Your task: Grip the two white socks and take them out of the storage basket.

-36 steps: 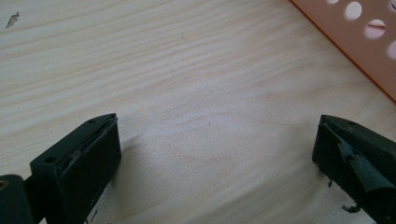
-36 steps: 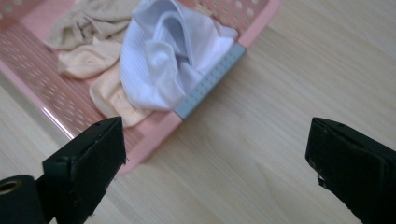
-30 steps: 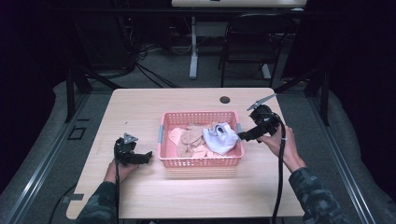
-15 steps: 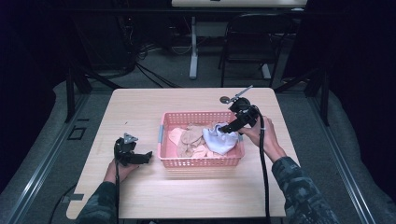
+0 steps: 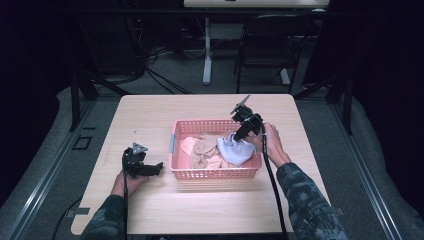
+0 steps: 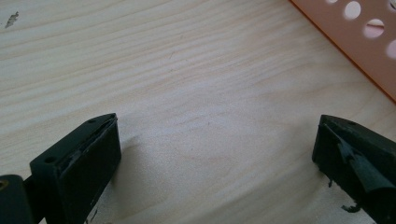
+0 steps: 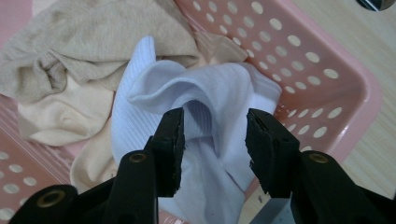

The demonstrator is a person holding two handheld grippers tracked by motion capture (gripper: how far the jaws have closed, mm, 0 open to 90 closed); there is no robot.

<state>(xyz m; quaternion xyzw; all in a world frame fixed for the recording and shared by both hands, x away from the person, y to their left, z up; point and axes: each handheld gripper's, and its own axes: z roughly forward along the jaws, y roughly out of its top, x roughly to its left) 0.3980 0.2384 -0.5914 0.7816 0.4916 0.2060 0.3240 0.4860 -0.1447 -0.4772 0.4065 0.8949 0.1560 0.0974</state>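
A shallow pink plastic basket with perforated walls (image 5: 215,173) sits at the middle of the pale wooden desk (image 5: 150,115), holding a loose heap of clothing: beige knitted socks (image 7: 70,51) toward the left and a white ribbed sock (image 7: 210,88) bunched against the basket's right wall. The right gripper (image 7: 215,140) reaches down into the right end of the basket, its fingers part-way apart and straddling a raised fold of the white sock; the cloth stands between them, but they have not pinched it. That fold looks like the chosen hold because it stands proud of the heap and is free of the beige pieces. The left gripper (image 5: 142,165) rests on the desk just left of the basket, fingers wide and empty, apparently parked clear until needed.
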